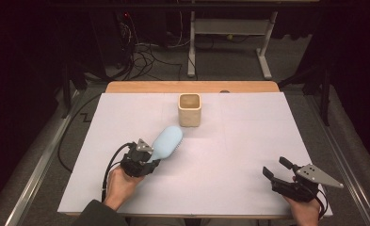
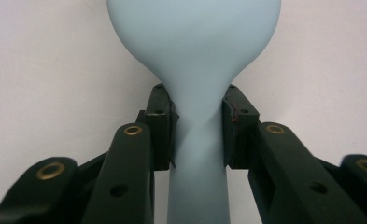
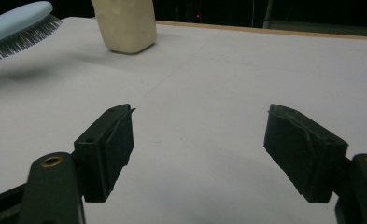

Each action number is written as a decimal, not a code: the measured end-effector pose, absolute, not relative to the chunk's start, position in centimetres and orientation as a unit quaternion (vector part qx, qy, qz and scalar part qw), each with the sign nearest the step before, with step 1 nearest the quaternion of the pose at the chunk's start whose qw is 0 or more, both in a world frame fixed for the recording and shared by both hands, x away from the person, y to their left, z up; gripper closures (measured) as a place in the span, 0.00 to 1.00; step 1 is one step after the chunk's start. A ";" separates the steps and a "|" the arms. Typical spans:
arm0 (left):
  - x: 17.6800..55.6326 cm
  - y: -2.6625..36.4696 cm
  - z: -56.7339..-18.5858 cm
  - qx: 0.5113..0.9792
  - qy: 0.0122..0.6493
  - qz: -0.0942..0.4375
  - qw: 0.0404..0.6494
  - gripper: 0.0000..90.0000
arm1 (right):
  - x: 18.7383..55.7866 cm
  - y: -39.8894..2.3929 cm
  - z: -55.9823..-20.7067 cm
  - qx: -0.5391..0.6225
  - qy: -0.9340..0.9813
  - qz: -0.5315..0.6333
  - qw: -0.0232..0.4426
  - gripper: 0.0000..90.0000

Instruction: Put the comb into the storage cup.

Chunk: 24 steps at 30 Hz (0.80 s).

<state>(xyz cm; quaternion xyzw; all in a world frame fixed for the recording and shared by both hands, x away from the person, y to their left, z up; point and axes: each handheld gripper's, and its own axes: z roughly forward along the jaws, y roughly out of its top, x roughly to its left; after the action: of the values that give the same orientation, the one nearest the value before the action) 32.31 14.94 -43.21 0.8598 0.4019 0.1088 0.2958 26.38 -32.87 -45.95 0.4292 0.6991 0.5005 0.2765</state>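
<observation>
A light blue hairbrush [image 1: 167,141] is lifted off the white table cover, bristles facing down, its head pointing toward the beige cup [image 1: 189,109]. My left gripper [image 1: 150,161] is shut on the brush's handle [image 2: 199,140], both pads pressing its narrow neck. In the right gripper view the brush head [image 3: 17,25] hangs at the upper left with its dark bristles showing, and the beige cup [image 3: 124,23] stands beyond it. My right gripper [image 1: 277,168] rests near the table's front right corner, open, with nothing between its pads [image 3: 110,142].
The white cover [image 1: 248,136] lies over a wooden table whose edge shows at the back. Beyond the table stand a white desk frame [image 1: 229,42] and loose cables [image 1: 145,56] on the floor.
</observation>
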 end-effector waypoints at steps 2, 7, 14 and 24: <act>32.2 14.9 -43.2 0.859 0.398 0.111 0.304 0.77 | 26.4 -32.8 -45.8 0.429 0.698 0.501 0.278 0.27; 31.9 14.6 -43.0 0.859 0.387 0.102 0.318 0.77 | 26.1 -32.1 -45.3 0.416 0.698 0.508 0.286 0.26; 31.5 14.2 -42.7 0.859 0.373 0.105 0.336 0.77 | 26.0 -31.0 -44.9 0.400 0.700 0.520 0.282 0.26; 30.9 13.5 -42.5 0.860 0.357 0.101 0.350 0.77 | 26.0 -28.4 -44.3 0.370 0.708 0.540 0.266 0.27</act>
<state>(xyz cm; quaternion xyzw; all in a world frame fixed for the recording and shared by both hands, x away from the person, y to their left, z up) 30.87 13.48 -42.47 0.8599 0.3572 0.1013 0.3503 26.03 -28.41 -44.30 0.3700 0.7080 0.5397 0.2658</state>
